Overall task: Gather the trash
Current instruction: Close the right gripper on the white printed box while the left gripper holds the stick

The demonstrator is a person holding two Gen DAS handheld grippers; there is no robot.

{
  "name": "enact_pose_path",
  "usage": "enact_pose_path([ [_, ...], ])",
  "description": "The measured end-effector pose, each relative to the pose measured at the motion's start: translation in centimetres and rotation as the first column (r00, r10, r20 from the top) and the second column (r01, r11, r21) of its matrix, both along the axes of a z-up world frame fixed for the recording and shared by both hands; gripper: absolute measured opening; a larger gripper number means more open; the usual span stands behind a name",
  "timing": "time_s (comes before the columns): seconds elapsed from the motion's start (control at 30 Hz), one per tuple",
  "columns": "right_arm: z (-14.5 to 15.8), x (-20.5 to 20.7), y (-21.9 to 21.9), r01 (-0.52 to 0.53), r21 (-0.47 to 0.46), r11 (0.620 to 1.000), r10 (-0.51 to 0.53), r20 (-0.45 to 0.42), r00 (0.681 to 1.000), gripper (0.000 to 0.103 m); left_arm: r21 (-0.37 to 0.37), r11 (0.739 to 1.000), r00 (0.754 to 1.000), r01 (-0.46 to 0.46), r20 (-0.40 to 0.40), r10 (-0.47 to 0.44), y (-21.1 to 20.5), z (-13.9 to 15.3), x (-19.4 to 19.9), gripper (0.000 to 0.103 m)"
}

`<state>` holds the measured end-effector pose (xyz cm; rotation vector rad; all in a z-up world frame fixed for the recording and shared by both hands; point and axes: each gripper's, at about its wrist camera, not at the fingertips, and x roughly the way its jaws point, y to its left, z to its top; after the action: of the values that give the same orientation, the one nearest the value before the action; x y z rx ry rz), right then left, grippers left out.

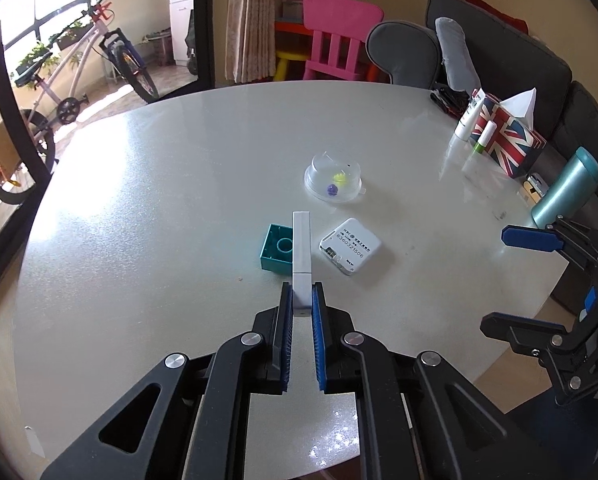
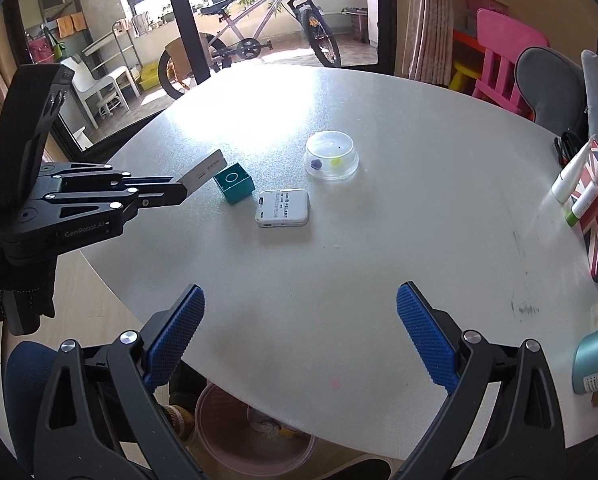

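Note:
My left gripper is shut on a long flat white box and holds it above the round white table; it also shows in the right wrist view at the left gripper's tip. A teal block, a white square device and a clear plastic dome lid with small yellow and purple bits lie mid-table. My right gripper is open and empty over the table's near edge; it shows at the right in the left wrist view.
A pinkish bin with scraps stands on the floor under the near edge. A Union Jack tissue box, tubes and a teal flask line the right side. Chairs, a sofa and a bicycle stand beyond.

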<state>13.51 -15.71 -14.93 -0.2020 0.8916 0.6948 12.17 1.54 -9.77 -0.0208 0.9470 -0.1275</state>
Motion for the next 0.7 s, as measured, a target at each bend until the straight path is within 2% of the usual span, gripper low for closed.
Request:
enact_pose_path([
  [0.3, -0.2, 2.7, 3.6, -0.016, -0.048, 0.999, 0.016, 0.001, 1.000, 0.095, 0.001, 1.000, 0.999, -0.029, 0.015, 0.029, 1.8, 0.7, -0.6, 0.009],
  [0.7, -1.5, 5.8, 7.7, -0.053, -0.127, 0.991, 0.047, -0.051, 0.998, 0.095, -0.004, 0.999, 0.999, -0.043, 0.031, 0.043, 2.9, 1.3, -0.8, 0.009],
])
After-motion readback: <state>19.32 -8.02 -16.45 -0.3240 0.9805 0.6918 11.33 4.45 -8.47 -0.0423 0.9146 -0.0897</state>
